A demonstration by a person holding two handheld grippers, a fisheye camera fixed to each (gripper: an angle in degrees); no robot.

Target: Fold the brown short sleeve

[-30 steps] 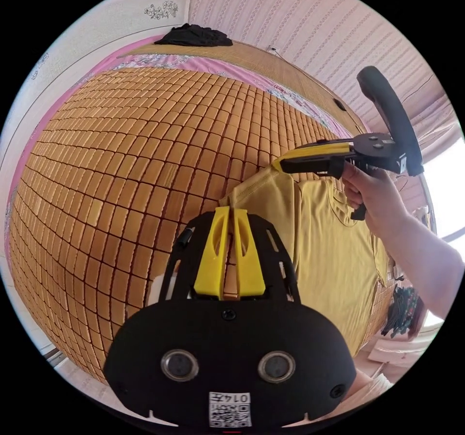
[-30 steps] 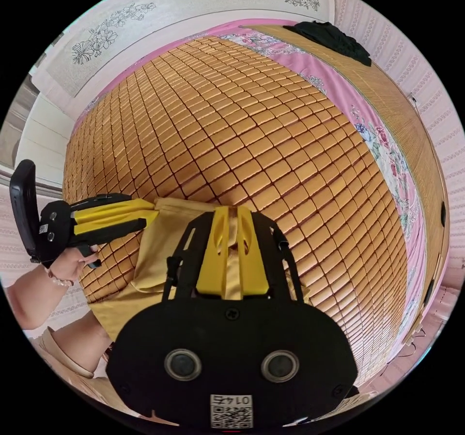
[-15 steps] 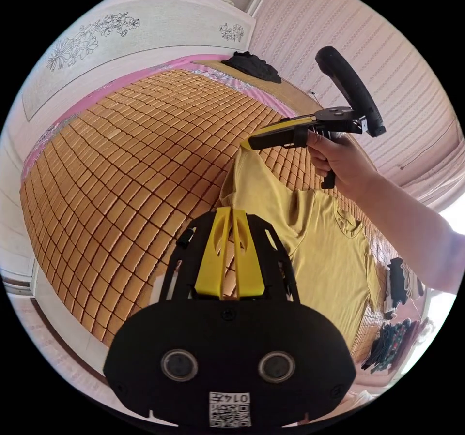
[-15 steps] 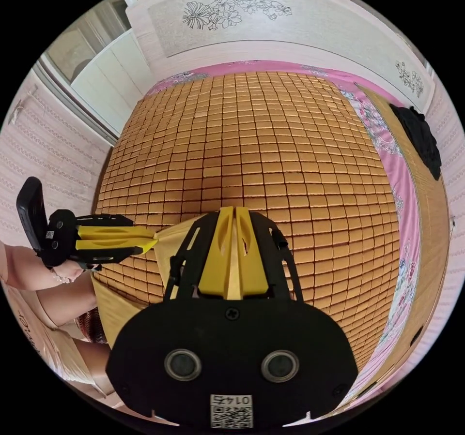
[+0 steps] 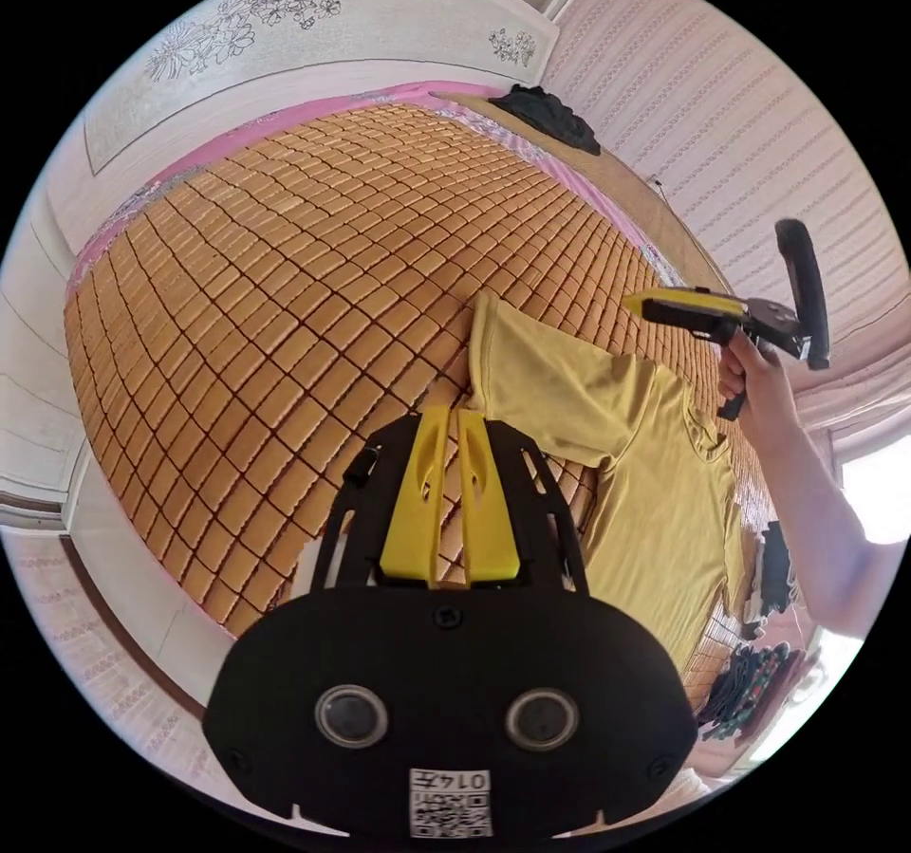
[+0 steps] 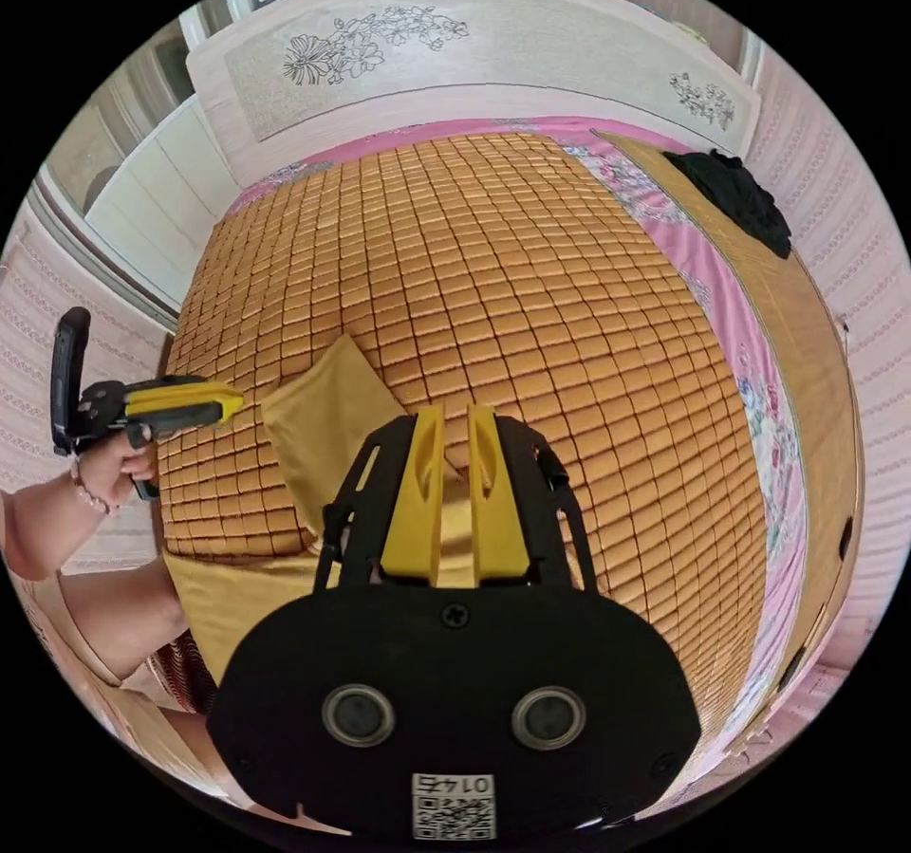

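The brown-yellow short-sleeve shirt (image 5: 664, 511) lies flat on the bamboo mat (image 5: 285, 274), collar towards the person. One sleeve (image 5: 541, 379) is spread out sideways. In the left gripper view my left gripper (image 5: 453, 415) hovers just beside that sleeve's hem, its jaws a narrow gap apart with only mat showing between them. My right gripper (image 5: 631, 303) is held in a hand above the shoulder, off the cloth. In the right gripper view the right gripper (image 6: 455, 409) is open over the sleeve (image 6: 323, 417), and the left gripper (image 6: 232, 402) is a little clear of the sleeve's corner.
A black garment (image 6: 731, 194) lies at the far corner of the bed by the headboard (image 6: 427, 46). A pink flowered sheet (image 6: 750, 388) edges the mat. Dark clothes (image 5: 759, 682) are piled beyond the bed's near side. Most of the mat is bare.
Both grippers held the sleeve up by its edge before. Now they have let go, the sleeve lies spread on the mat, and the right gripper has drawn back.
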